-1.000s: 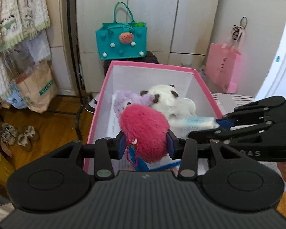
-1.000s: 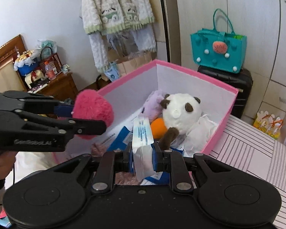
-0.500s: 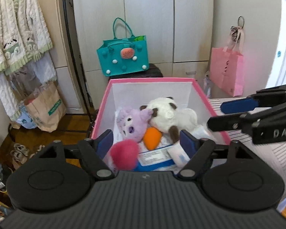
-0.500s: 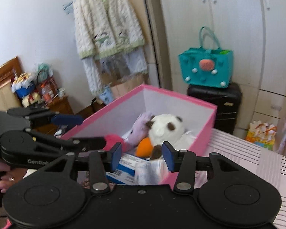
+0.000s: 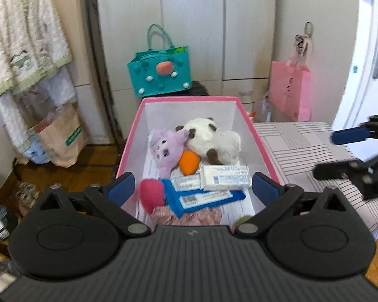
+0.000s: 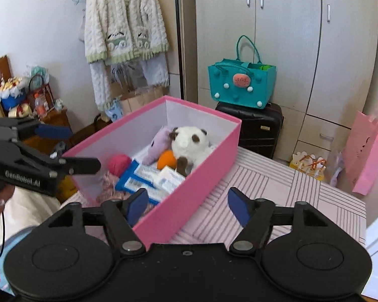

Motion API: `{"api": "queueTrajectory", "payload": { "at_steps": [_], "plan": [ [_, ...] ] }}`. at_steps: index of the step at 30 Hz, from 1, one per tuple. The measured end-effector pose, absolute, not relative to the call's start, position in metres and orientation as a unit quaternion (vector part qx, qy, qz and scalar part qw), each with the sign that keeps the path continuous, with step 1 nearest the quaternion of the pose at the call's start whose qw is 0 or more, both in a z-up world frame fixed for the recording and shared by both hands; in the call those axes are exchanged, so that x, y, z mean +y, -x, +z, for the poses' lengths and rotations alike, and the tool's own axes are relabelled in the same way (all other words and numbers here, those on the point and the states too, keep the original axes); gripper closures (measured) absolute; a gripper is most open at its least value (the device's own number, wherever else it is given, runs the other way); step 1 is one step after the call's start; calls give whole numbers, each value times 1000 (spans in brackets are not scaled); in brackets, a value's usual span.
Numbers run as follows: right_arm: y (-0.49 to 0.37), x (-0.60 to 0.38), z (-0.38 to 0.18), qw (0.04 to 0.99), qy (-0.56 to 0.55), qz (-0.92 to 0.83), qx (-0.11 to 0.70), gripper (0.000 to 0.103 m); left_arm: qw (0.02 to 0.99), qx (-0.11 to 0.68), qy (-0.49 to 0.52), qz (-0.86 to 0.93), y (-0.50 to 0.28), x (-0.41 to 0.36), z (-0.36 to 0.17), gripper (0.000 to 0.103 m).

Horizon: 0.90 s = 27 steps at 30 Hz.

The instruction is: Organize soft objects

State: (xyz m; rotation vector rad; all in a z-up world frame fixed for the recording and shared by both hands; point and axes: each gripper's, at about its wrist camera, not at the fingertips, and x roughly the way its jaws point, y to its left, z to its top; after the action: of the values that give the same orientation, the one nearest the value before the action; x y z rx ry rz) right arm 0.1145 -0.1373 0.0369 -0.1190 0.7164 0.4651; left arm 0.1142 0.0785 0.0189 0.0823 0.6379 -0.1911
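Observation:
A pink box stands on the striped table. In it lie a pink fluffy ball, a white tissue pack, blue packs, a purple plush, a white panda plush and an orange ball. My left gripper hovers at the box's near end, its jaws opening wide with nothing gripped. My right gripper hangs outside the box's long side, jaws also opening and empty.
A teal felt bag rests on a black suitcase behind the box, before wardrobe doors. A pink paper bag hangs at the right. The striped tablecloth stretches right of the box. A knitted cardigan and a brown paper bag are at the left.
Both grippers opened. The left let go of the pink fluffy ball and the right let go of the tissue pack; both things now lie in the box. Both grippers drew back and up.

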Motion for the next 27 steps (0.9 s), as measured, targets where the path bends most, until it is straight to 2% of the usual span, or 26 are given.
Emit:
{"api": "queueTrajectory", "payload": {
  "at_steps": [4, 9, 17, 24, 27],
  "plan": [
    [-99, -147, 42, 916, 64, 201, 341, 2, 940, 330, -41, -74, -100, 72, 25, 2],
    [-83, -155, 45, 918, 100, 157, 350, 2, 944, 319, -28, -82, -76, 66, 29, 2],
    [-41, -184, 47, 946, 3, 136, 294, 2, 962, 262, -20, -72, -35, 47, 25, 2],
    [-5, -188, 41, 964, -10, 73, 255, 2, 968, 239, -23, -74, -16, 33, 18, 2],
    [5, -195, 39, 965, -51, 49, 254, 2, 969, 230, -29, -81, -9, 27, 17, 2]
  ]
}}
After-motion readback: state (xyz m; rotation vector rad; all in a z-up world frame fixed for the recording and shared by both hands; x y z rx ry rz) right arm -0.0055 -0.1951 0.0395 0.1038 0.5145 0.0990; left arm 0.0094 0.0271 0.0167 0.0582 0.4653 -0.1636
